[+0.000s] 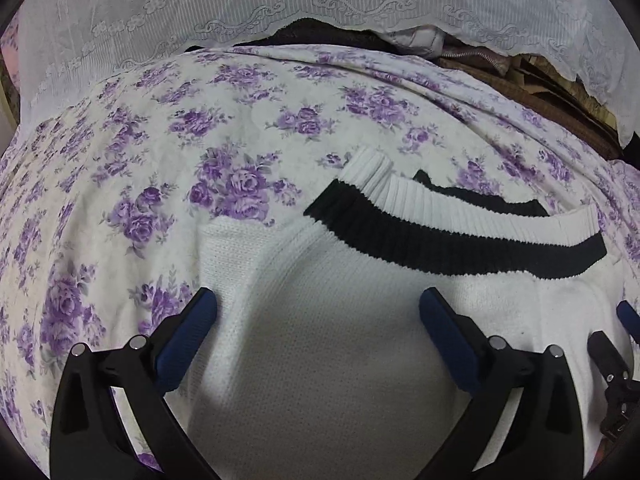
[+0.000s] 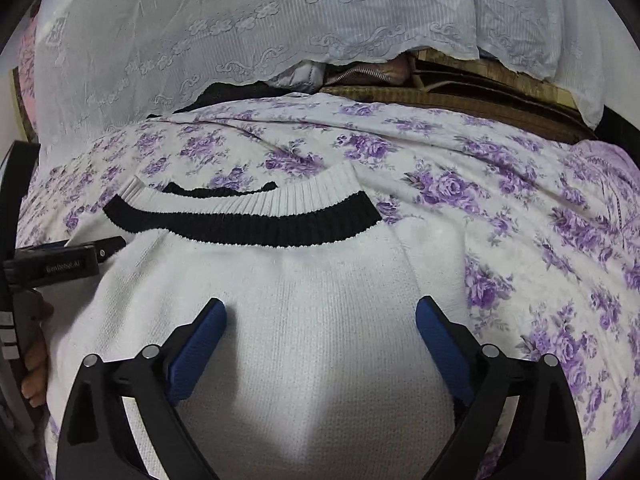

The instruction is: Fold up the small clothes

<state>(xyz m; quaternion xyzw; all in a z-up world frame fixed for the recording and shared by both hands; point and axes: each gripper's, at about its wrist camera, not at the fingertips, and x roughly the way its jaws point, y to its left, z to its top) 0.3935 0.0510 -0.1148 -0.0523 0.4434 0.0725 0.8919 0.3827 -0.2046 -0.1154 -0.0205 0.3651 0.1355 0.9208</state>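
Observation:
A white knit sweater [image 1: 360, 288] lies flat on a purple-flowered bedsheet [image 1: 192, 140]. Its ribbed band [image 1: 440, 240], white with a black stripe, lies at the far side. My left gripper [image 1: 318, 298] hovers open over the sweater's left part, jaws wide apart and nothing pinched between them. In the right wrist view, the sweater [image 2: 320, 272] and its band [image 2: 248, 224] fill the middle. There my right gripper [image 2: 322, 304] stands open above the knit, also gripping nothing. The left gripper's side [image 2: 80, 256] shows at the left edge there, with a person's fingers [image 2: 36, 360] below it.
A white lace cloth [image 1: 240, 8] hangs along the far side of the bed. Under its hem sit dark clothing [image 1: 312, 34] and brown woven mats [image 1: 560, 112]. The flowered sheet [image 2: 540, 240] spreads to the right of the sweater.

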